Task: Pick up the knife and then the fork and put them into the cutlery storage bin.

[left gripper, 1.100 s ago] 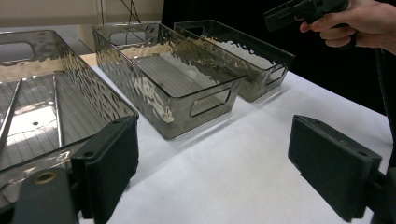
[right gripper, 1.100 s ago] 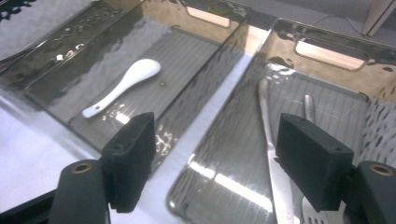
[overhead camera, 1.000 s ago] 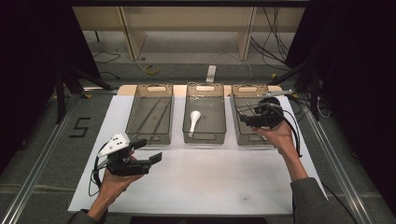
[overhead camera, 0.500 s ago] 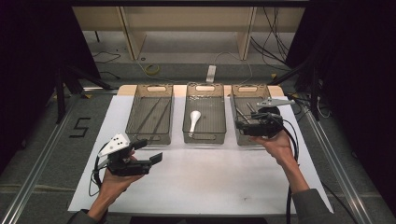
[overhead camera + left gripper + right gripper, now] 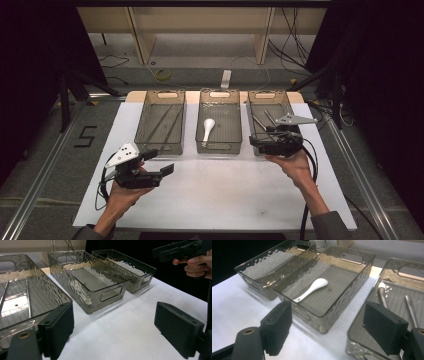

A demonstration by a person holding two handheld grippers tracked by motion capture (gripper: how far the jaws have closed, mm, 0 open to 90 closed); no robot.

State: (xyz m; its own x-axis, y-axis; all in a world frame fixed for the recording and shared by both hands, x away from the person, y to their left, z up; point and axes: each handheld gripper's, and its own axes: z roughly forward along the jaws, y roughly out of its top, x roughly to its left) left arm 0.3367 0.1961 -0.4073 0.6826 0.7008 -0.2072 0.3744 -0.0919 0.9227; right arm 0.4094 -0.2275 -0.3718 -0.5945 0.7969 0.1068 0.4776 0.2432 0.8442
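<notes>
Three smoky clear bins stand in a row at the back of the white tabletop point(image 5: 225, 192). The left bin point(image 5: 140, 125) holds thin metal rods point(image 5: 162, 122). A white spoon point(image 5: 207, 128) lies in the middle bin point(image 5: 220, 148). Metal utensils point(image 5: 382, 297) lie in the right bin point(image 5: 265, 94). My left gripper point(image 5: 160, 161) hovers over the table in front of the left bin, open, nothing between its jaws. My right gripper point(image 5: 253, 143) sits at the right bin's front left corner, pointing left, open and empty.
Metal rails point(image 5: 45, 165) run along both sides of the table, with a "5" marked on the floor point(image 5: 85, 136) at left. Cables point(image 5: 310, 165) trail from the right gripper. A wooden shelf frame point(image 5: 200, 30) stands beyond the bins.
My right gripper has drawn back from above the right bin toward its front edge and sunk lower. The left gripper has stayed where it was.
</notes>
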